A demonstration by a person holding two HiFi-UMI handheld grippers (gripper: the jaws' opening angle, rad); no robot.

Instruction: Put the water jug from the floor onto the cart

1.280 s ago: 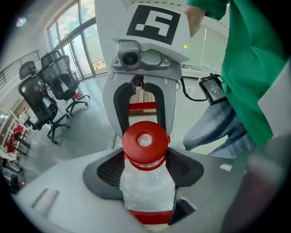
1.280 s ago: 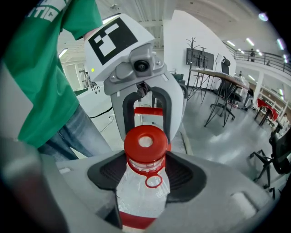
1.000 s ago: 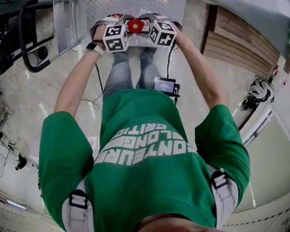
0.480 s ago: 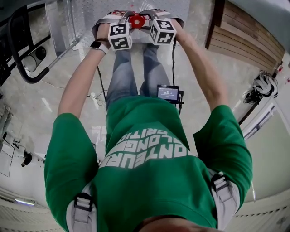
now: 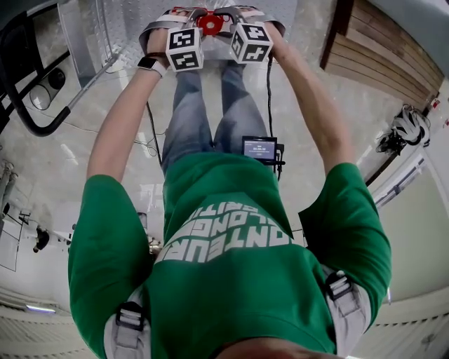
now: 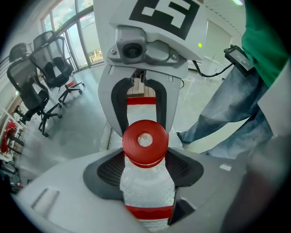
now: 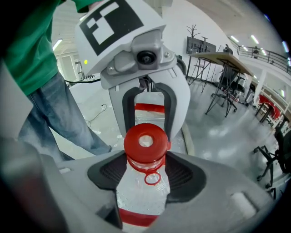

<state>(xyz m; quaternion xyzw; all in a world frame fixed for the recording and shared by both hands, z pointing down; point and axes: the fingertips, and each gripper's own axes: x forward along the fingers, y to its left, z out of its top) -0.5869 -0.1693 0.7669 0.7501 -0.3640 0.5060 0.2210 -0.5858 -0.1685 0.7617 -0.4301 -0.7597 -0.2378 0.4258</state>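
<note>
The water jug is clear plastic with a red cap [image 5: 210, 23] and red bands. It is held up in front of the person's legs, over the diamond-plate deck of the cart [image 5: 130, 21]. My left gripper [image 5: 191, 34] and right gripper [image 5: 233, 29] face each other across its neck. In the left gripper view the jug [image 6: 148, 189] rises between the dark pads [image 6: 107, 170], and the left gripper [image 6: 145, 166] is shut on the neck. In the right gripper view the right gripper [image 7: 144, 170] is shut on the jug [image 7: 141, 193] just under its cap. The jug's body is hidden in the head view.
The cart's black tubular handle [image 5: 28, 105] curves at the left. A wooden slatted wall [image 5: 379, 56] runs along the right. A small screen unit [image 5: 259, 148] with cables hangs at the person's waist. Office chairs [image 6: 41, 77] and tables [image 7: 227, 68] stand farther off on the glossy floor.
Both grippers, with the jug's red cap between them, have moved farther from the person's body and over the cart's deck. The cart's handle has shifted left in the view.
</note>
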